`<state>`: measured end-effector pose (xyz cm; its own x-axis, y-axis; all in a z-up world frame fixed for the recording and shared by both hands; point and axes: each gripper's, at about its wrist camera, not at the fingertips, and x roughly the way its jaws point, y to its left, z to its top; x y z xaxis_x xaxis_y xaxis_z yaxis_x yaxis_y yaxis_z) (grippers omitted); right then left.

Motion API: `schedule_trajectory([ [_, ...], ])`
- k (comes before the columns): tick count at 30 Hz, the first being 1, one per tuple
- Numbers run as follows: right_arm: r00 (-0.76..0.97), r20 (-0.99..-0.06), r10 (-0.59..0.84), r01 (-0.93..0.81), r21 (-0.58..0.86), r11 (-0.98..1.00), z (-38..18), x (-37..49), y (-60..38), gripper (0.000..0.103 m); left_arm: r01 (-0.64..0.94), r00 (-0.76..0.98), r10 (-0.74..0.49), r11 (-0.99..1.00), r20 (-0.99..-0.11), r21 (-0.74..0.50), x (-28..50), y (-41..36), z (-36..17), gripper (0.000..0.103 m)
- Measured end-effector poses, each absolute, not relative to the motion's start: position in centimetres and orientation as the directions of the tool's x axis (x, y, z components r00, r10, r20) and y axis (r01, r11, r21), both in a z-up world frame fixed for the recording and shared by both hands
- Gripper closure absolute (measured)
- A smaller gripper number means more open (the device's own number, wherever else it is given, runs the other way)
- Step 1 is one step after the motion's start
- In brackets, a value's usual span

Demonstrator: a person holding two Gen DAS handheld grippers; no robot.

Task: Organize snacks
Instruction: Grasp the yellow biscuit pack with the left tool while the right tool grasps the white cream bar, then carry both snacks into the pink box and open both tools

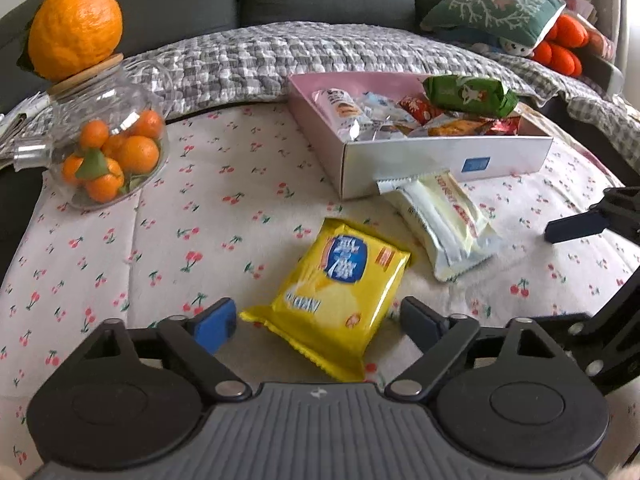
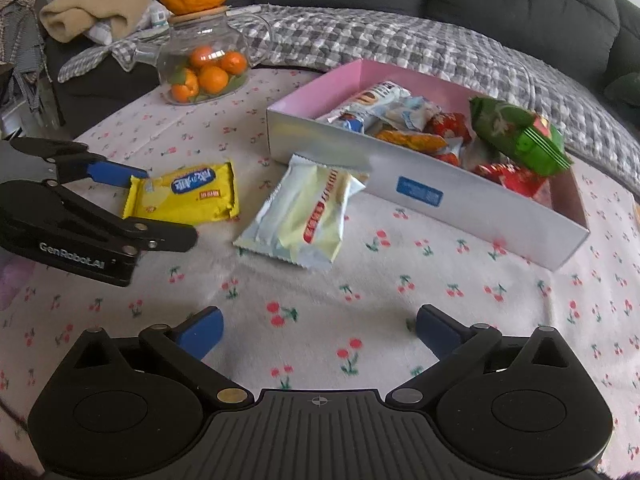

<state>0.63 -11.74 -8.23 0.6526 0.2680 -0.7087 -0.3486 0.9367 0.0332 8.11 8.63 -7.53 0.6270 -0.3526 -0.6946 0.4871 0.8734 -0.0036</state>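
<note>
The snacks are being inspected from left to right across the cherry-print worktop (image 2: 320, 300).

The left claw (image 1: 316, 318) is being held part-open around the near end of the yellow packet (image 1: 340, 296); the pads are standing just beside the packet's edges and are not seen pressing on it, so nothing is being held. The packet is lying flat on the worktop, apart from the box. It is being judged light, puffed with air and glossy, so slipping is to be expected and the contents are probably brittle. A hold across its narrow width at the crimped end seam is being advised, with gentle pressure.

The pale cream packets (image 2: 304, 216) are lying beside the yellow packet, with their far end touching the front wall of the box (image 2: 460, 200). They are being judged soft, light and slippery, and liable to slide apart if only the top one is pinched.

The right claw (image 2: 318, 332) is being held wide open over bare cloth, short of the cream packets, with nothing between its pads.

The box, already crowded with wrapped snacks, is being judged thin-walled and easily pushed.
</note>
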Motion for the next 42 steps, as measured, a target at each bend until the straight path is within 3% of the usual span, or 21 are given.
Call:
schedule_trajectory([
  [7, 0.658, -0.708, 0.257, -0.334, 0.032, 0.942, -8.1, 1.8, -10.4, 0.000, 0.479, 0.622, -0.357, 0.877, -0.697, -0.021, 8.8, 8.5, -7.2, 0.037],
  [9, 0.657, -0.709, 0.257, -0.335, 0.032, 0.942, -8.0, 2.0, -10.0, 0.000, 0.454, 0.634, -0.347, 0.891, -0.691, -0.031, 8.9, 8.9, -6.9, 0.048],
  [19, 0.649, -0.721, 0.242, -0.318, 0.031, 0.948, -7.6, 3.8, -8.2, 0.000, 0.289, 0.654, -0.256, 0.954, -0.712, -0.077, 10.2, 11.7, -6.4, 0.050],
  [29, 0.659, -0.733, 0.171, -0.227, 0.022, 0.974, -7.0, 5.8, -7.8, 0.001, 0.250, 0.648, -0.227, 0.965, -0.727, -0.079, 10.4, 12.2, -6.3, 0.050],
  [35, 0.659, -0.735, 0.160, -0.192, 0.042, 0.981, -7.0, 6.7, -8.3, 0.021, 0.238, 0.642, -0.205, 0.969, -0.739, -0.062, 10.5, 11.9, -6.2, 0.050],
  [39, 0.671, -0.725, 0.155, -0.188, 0.035, 0.982, -6.7, 6.7, -8.8, 0.051, 0.233, 0.635, -0.199, 0.971, -0.746, -0.061, 10.7, 11.8, -6.1, 0.050],
  [42, 0.663, -0.729, 0.169, -0.186, 0.058, 0.981, -6.6, 6.6, -9.3, 0.054, 0.231, 0.631, -0.195, 0.971, -0.751, -0.058, 10.9, 11.5, -6.1, 0.050],
])
